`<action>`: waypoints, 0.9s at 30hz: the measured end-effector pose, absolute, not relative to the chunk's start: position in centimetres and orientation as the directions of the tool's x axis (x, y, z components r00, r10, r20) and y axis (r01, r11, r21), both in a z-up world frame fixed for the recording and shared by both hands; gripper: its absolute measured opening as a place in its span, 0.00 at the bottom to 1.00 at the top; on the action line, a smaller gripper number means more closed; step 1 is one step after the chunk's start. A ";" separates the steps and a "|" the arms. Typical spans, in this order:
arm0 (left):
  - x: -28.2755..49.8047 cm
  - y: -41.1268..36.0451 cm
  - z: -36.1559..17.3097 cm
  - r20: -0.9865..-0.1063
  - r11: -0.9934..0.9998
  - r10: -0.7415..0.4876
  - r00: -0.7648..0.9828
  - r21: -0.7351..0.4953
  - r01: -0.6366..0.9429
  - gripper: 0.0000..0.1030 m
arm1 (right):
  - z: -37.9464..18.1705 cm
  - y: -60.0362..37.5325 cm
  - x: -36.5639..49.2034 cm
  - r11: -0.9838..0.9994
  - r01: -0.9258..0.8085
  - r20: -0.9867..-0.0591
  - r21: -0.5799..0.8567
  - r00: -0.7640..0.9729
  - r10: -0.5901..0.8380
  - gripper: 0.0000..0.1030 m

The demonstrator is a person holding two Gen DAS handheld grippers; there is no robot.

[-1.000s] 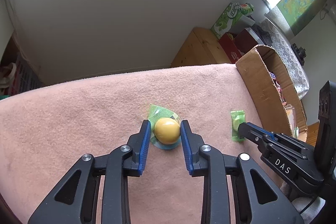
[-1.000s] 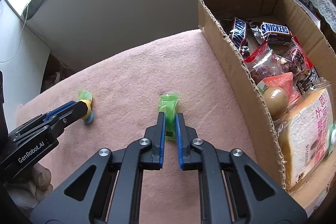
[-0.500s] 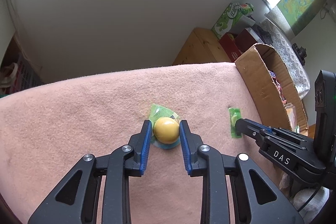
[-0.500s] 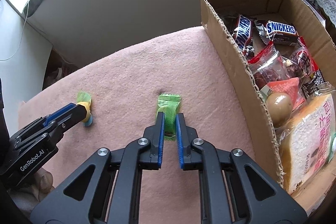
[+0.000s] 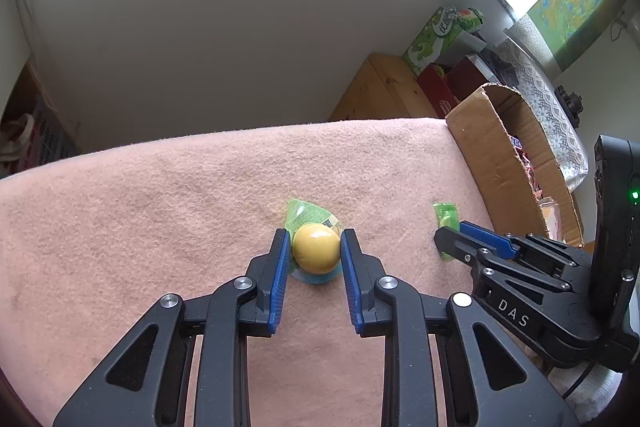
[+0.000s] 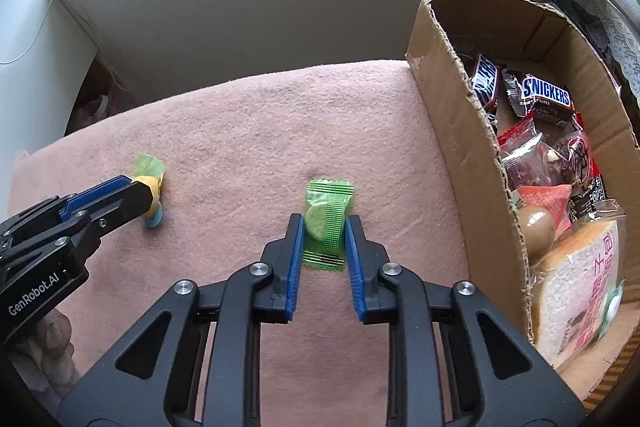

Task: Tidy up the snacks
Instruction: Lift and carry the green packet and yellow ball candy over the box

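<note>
Pads of my left gripper (image 5: 314, 253) clamp a yellow jelly cup (image 5: 316, 254) on the pink blanket (image 5: 160, 207). My right gripper (image 6: 324, 241) is opening around a green candy (image 6: 326, 223) lying flat, beside the snack box (image 6: 456, 131).

A pink blanket (image 5: 168, 211) is spread over the work surface. Beyond it, a white wall (image 5: 208, 27) is seen. A wooden cabinet (image 5: 380, 95) stands at the far right, with a green carton (image 5: 440, 39) and a red box (image 5: 436, 91) on it. A map (image 5: 580, 3) is hung beside the window.
</note>
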State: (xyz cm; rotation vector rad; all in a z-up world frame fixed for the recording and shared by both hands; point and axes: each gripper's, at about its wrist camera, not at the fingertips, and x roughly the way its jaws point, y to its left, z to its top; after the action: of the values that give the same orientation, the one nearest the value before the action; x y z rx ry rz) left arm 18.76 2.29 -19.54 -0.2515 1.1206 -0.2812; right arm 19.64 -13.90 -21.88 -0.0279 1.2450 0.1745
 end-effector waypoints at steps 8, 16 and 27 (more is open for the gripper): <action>18.6 2.0 -18.8 -0.843 0.936 -0.348 0.410 -0.337 0.100 0.20 | -20.5 -15.8 19.0 0.986 -0.128 -0.931 0.104 0.337 0.142 0.20; 18.3 1.9 -18.5 -0.847 0.940 -0.337 0.411 -0.329 0.094 0.20 | -18.4 -17.3 17.8 0.981 -0.130 -0.912 0.144 0.368 0.183 0.20; 18.5 0.0 -14.3 -0.811 0.929 -0.367 0.455 -0.341 0.141 0.20 | -14.0 -18.0 17.2 0.974 -0.154 -0.875 0.167 0.431 0.219 0.20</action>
State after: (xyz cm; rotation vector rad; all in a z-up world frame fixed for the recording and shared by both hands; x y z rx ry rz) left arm 18.51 0.05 -14.29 -0.2386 1.0547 -0.3171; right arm 17.19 -17.97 -13.95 0.0652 1.1008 0.2329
